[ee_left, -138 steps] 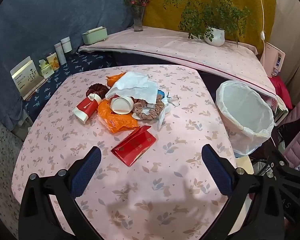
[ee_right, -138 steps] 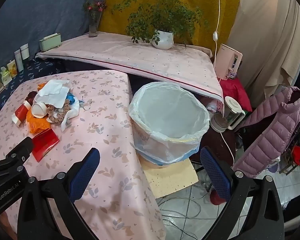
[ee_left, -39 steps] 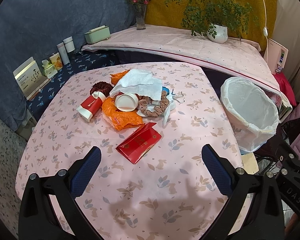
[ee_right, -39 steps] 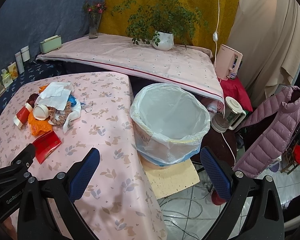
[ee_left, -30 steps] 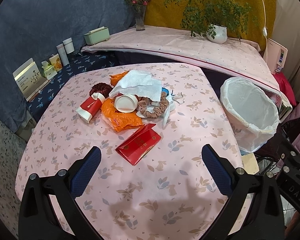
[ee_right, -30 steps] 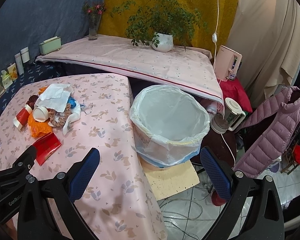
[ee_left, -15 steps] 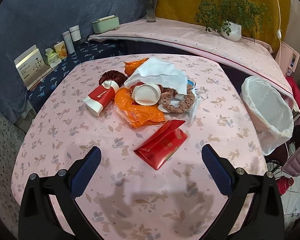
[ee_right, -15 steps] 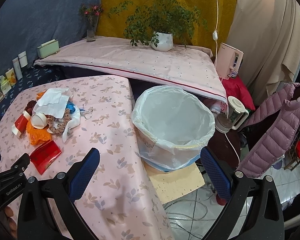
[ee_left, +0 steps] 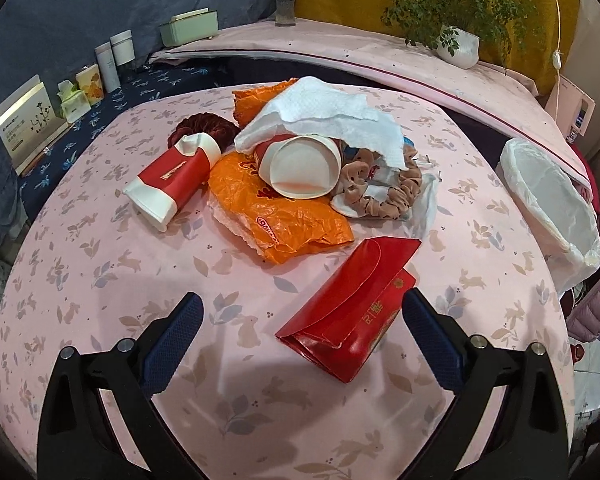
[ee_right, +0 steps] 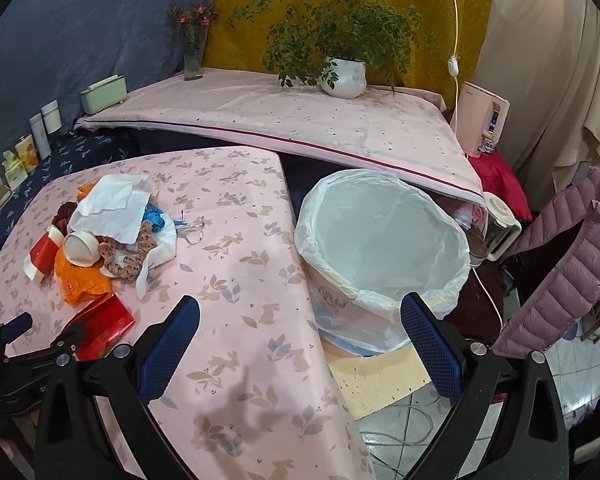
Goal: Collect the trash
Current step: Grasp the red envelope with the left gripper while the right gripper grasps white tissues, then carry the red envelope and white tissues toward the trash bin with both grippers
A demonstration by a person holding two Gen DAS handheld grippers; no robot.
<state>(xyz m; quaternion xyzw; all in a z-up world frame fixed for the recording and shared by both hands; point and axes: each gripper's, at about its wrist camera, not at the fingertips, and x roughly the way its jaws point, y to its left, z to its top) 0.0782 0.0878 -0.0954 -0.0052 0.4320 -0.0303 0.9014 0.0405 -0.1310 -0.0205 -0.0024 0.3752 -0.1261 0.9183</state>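
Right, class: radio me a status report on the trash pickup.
Both grippers open, empty. Left gripper near red envelope. Bin lined, empty. Nothing blocking.

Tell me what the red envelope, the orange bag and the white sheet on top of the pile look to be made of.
Red envelope: glossy card or stiff paper, judging by crisp folds, sheen and gold print.
Orange bag: thin shiny plastic film, crinkled with bright glints.
White sheet: matte paper towel or tissue, with an embossed texture and ragged torn edge.

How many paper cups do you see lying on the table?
2. A red and white cup lies on its side at the pile's left edge; a white cup lies tipped under the tissue. More may be hidden beneath.
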